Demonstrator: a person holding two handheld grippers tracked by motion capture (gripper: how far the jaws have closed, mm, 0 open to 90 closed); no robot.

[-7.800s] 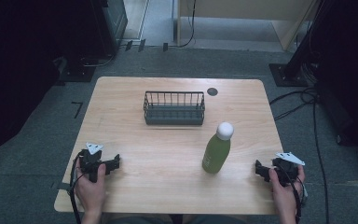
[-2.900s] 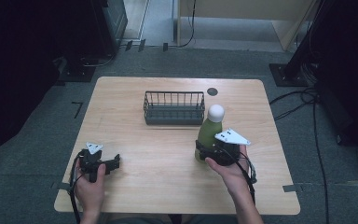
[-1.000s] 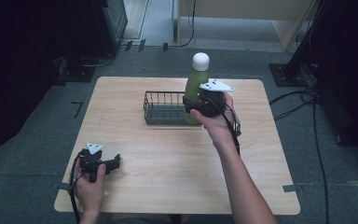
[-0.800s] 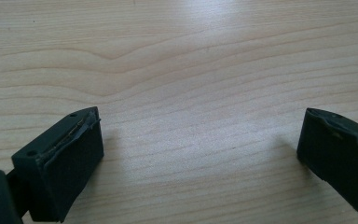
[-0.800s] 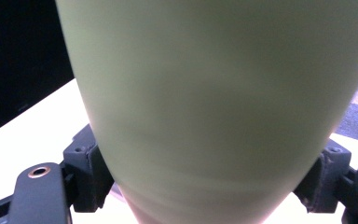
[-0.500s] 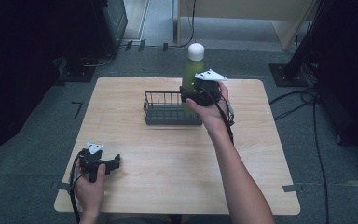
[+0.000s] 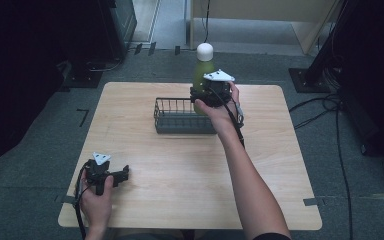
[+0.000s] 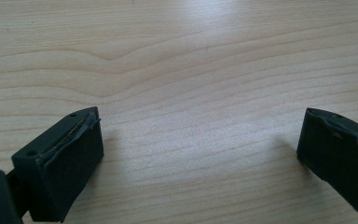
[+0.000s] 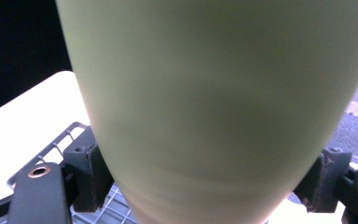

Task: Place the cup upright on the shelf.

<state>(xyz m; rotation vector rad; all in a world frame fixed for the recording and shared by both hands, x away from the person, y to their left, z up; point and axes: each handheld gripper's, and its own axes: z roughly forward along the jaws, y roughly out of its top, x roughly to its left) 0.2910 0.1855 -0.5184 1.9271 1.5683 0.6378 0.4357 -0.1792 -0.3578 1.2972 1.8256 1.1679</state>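
A green bottle (image 7: pixel 201 75) with a white cap (image 7: pixel 205 51) is held upright in the air above the right end of a dark wire basket (image 7: pixel 180 116). My right gripper (image 7: pixel 206 94) is shut on the bottle's lower body. In the right gripper view the green bottle (image 9: pixel 214 102) sits between both jaws, with the basket's wire rim (image 9: pixel 58 144) just below. My left gripper (image 7: pixel 114 176) rests on the table near the front left edge. Its jaws stand wide apart, with bare wood between them in the left gripper view.
The basket stands at the back middle of the light wooden table (image 7: pixel 190 175). A small dark disc is hidden behind the hand. Dark equipment and cables (image 7: pixel 330 105) lie on the floor around the table.
The right hand has lifted the bottle from the table's right side and carried it back over the basket, rising a little higher over the last second. The left gripper has stayed still.
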